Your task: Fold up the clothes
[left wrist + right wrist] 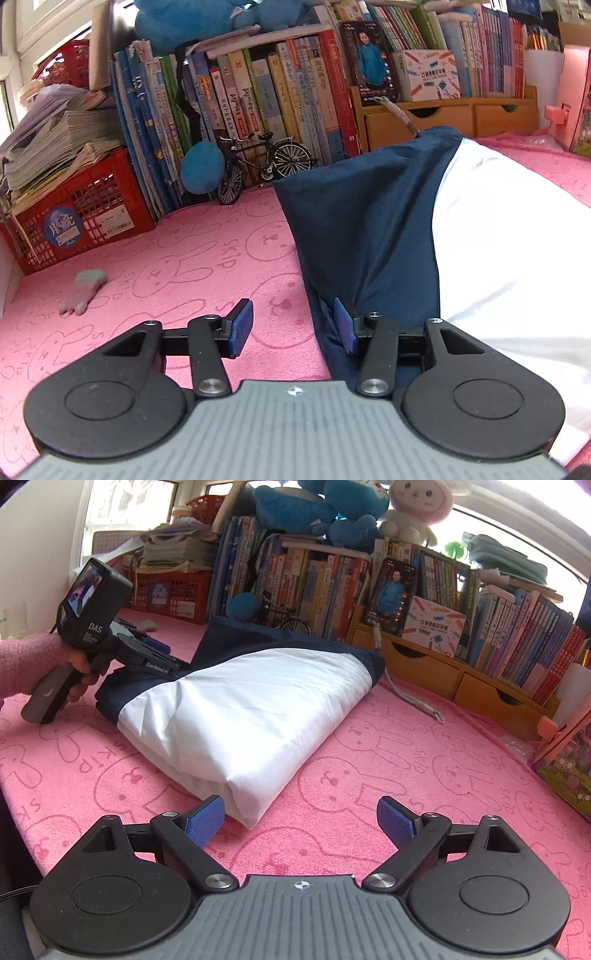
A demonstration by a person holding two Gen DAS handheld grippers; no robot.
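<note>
While garment (236, 701) lies folded on pink bench (369, 775), left gripper (291, 325) jaws gape at navy edge, gripping nothing; right gripper (299, 819) jaws wide, empty, garment corner at 11 o'clock.

A pink bunny-print cloth (369, 775) covers the worktop. Along its far edge stand rows of books (258, 103), a red crate (81, 214) heaped with papers, and a wooden drawer unit (443, 679). Blue plush toys (325, 506) and a pink-and-white one (421, 506) sit on top of the books. Daylight comes through windows (110, 502) behind; a white wall (37, 554) rises at the left.
</note>
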